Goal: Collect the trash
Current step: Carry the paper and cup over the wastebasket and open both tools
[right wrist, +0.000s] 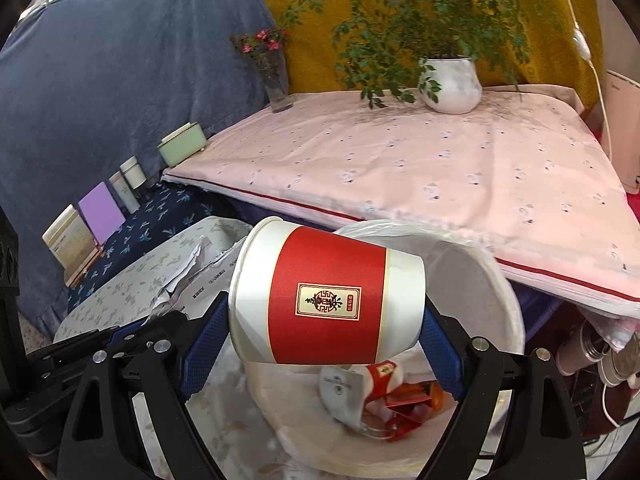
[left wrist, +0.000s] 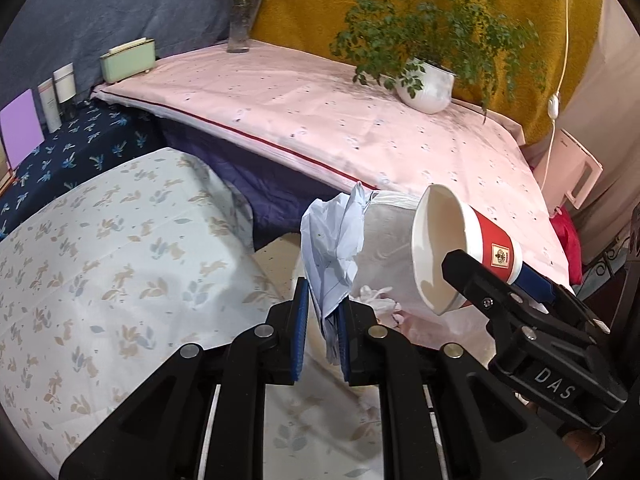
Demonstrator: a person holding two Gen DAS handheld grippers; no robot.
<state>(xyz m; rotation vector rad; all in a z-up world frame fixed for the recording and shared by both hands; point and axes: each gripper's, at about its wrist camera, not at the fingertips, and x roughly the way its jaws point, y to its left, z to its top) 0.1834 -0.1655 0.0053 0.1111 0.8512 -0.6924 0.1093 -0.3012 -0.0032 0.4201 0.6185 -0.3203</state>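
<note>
My right gripper (right wrist: 324,312) is shut on a red-and-white paper cup (right wrist: 326,294), held on its side over the open trash bin with a white liner (right wrist: 498,280). Paper cups and red wrappers (right wrist: 384,392) lie inside the bin. The cup also shows in the left wrist view (left wrist: 460,248), mouth toward the camera, with the right gripper (left wrist: 504,284) around it. My left gripper (left wrist: 323,328) is shut on crumpled white paper (left wrist: 334,240), held just left of the bin (left wrist: 384,236). That paper shows at left in the right wrist view (right wrist: 188,276).
A low table with a floral cloth (left wrist: 100,248) lies at left. A pink-covered table (left wrist: 320,112) behind holds a potted plant (left wrist: 426,86), a flower vase (left wrist: 242,24) and a green box (left wrist: 128,60). Bottles and cards (right wrist: 100,212) stand on a dark blue bench.
</note>
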